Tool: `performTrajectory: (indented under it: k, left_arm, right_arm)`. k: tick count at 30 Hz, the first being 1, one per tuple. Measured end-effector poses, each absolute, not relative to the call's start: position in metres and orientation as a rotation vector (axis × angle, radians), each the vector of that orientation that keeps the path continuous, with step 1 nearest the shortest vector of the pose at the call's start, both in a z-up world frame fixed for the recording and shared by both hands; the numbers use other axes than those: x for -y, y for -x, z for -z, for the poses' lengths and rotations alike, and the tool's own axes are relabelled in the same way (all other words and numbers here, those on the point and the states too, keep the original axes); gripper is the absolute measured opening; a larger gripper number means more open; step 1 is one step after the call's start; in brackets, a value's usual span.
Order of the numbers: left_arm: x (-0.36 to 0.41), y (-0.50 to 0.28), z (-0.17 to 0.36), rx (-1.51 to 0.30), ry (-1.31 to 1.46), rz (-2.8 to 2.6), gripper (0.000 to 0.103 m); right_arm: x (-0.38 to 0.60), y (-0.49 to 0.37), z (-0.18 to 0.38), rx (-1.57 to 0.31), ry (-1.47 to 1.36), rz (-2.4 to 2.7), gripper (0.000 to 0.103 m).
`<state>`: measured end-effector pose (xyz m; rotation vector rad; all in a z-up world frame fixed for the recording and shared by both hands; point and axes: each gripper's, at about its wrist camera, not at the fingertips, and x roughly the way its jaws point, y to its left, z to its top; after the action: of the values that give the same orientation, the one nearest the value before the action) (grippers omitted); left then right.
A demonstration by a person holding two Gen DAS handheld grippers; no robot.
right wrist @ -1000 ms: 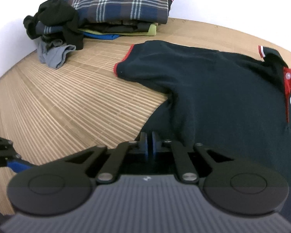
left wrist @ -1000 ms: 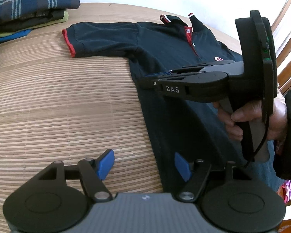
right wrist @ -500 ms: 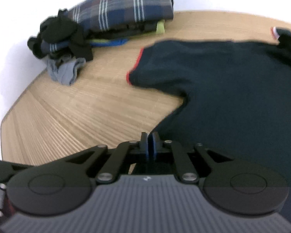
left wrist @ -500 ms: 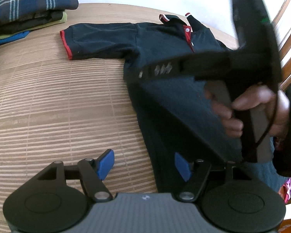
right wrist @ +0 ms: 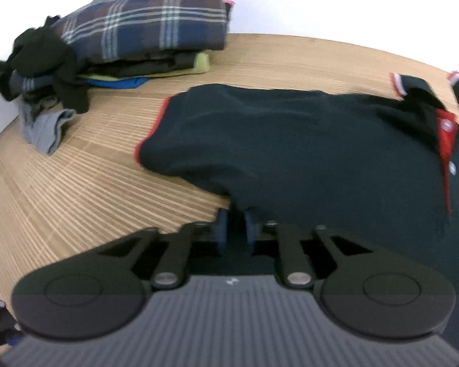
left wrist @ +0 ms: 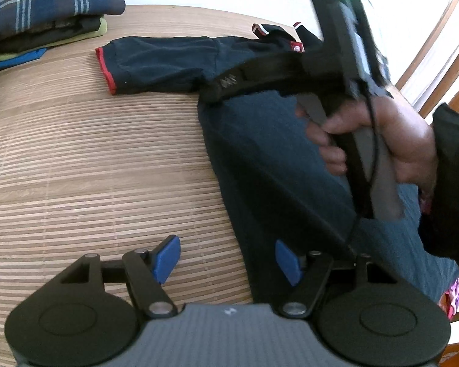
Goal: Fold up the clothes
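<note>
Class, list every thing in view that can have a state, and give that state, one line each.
Left tongs: open, nothing between them.
Right tongs: nearly shut, just eased open a little, shirt fabric between the pads.
Shirt: unfolded on the mat, sleeve out, side edge pulled up.
Stack: folded, plaid on top.
Heap: crumpled, unfolded.

We saw a bamboo mat (left wrist: 101, 165) bearing a spread dark polo shirt (right wrist: 306, 153) and stacked folded clothes (right wrist: 143, 36).
</note>
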<state>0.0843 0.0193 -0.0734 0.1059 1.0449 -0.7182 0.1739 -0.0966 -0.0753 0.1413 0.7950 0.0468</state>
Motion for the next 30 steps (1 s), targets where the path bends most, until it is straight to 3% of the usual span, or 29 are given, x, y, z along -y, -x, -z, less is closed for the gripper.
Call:
performTrajectory:
  k: [4,6,11,22,27,30]
  left_arm:
    - [-0.017,-0.082,0.073,-1.044,-0.113,0.717,0.072]
    - [-0.017,-0.082,0.073,-1.045,-0.112,0.715,0.072]
    - [-0.019,-0.081,0.071,-1.045,-0.106,0.703,0.072]
    - [-0.007,-0.078,0.063,-0.998,-0.137,0.727,0.071]
    - [-0.004,-0.067,0.074,-1.0,-0.278,0.633,0.07]
    - [-0.023,-0.059,0.074,-1.005,-0.299,0.613,0.073]
  right_arm:
    - [0.088,-0.196,0.079,-0.799,-0.131,-0.079,0.014]
    - [0.083,-0.198,0.073,-0.804,-0.09,-0.114,0.02]
    - [0.089,-0.183,0.052,-0.785,-0.149,-0.182,0.02]
    - [0.117,-0.057,0.048,-0.826,-0.104,-0.14,0.022]
    - [0.1,-0.047,0.058,-0.864,-0.179,-0.186,0.022]
    - [0.085,-0.054,0.067,-0.889,-0.145,-0.211,0.033]
